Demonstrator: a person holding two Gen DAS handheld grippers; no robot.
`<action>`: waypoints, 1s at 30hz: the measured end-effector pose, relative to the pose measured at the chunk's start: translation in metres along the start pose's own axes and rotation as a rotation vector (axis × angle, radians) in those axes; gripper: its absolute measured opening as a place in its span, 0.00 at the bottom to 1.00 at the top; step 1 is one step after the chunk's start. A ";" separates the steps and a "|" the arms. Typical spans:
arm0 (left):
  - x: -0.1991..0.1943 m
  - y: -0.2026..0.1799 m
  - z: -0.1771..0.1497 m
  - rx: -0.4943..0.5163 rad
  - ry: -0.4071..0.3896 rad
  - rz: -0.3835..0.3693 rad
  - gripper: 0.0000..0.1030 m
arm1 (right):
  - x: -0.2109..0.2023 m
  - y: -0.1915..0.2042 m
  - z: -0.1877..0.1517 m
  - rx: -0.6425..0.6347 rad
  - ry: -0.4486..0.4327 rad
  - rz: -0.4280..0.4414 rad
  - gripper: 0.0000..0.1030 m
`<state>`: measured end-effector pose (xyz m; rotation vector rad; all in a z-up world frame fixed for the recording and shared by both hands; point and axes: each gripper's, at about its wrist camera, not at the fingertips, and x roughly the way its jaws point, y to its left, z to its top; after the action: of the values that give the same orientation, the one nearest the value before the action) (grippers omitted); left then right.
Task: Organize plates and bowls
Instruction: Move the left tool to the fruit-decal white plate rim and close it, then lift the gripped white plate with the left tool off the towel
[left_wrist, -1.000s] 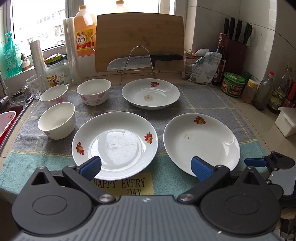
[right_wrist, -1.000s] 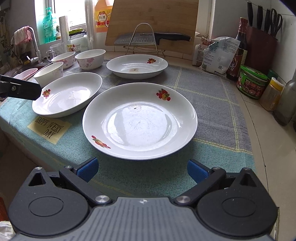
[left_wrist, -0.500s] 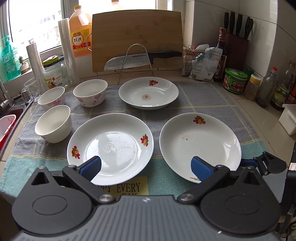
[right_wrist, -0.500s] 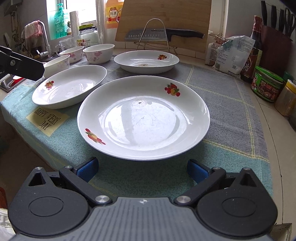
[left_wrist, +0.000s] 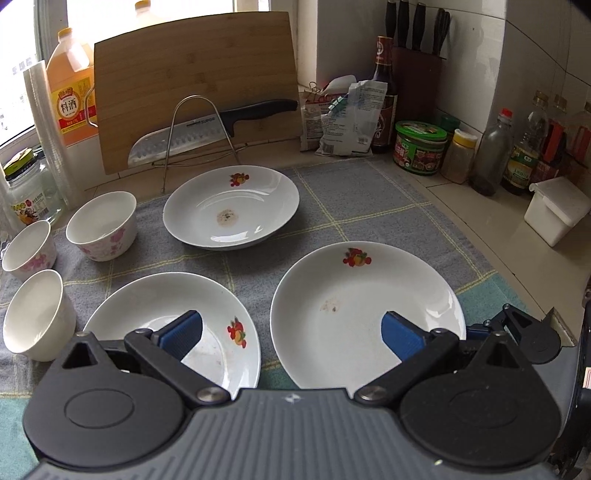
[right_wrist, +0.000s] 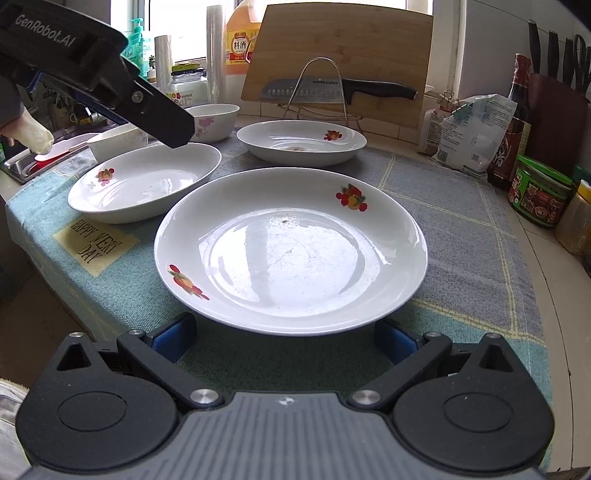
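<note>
Both grippers are hanging wide open, holding nothing. The right gripper (right_wrist: 284, 338) is sitting low at the near rim of the right plate (right_wrist: 291, 251) on the towel (right_wrist: 461, 221); the left gripper (left_wrist: 291, 332) is hovering over the gap between that plate and the left plate (left_wrist: 155, 317). Apparently the first pickup is being lined up. Next, one finger needs slipping under the rim. The far plate (left_wrist: 231, 206) and three bowls (left_wrist: 101, 225) are sitting untouched.

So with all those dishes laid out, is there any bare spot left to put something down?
Yes: the grey towel lies bare between the back plate, the right front plate and the green-lidded jar. The left is crowded: three bowls sit close beside the left front plate, and bottles line the right wall.
</note>
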<state>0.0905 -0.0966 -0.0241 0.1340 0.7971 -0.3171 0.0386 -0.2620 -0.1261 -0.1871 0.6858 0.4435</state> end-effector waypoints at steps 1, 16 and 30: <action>0.005 0.001 0.004 0.006 0.006 -0.025 0.99 | 0.000 0.001 -0.001 0.005 -0.005 -0.005 1.00; 0.099 0.000 0.049 0.197 0.208 -0.295 0.99 | 0.003 0.005 -0.002 0.057 -0.029 -0.068 1.00; 0.142 0.002 0.055 0.371 0.420 -0.517 0.86 | 0.000 0.010 -0.007 0.078 -0.053 -0.101 1.00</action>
<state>0.2215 -0.1399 -0.0885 0.3512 1.1813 -0.9486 0.0303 -0.2551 -0.1321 -0.1354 0.6372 0.3233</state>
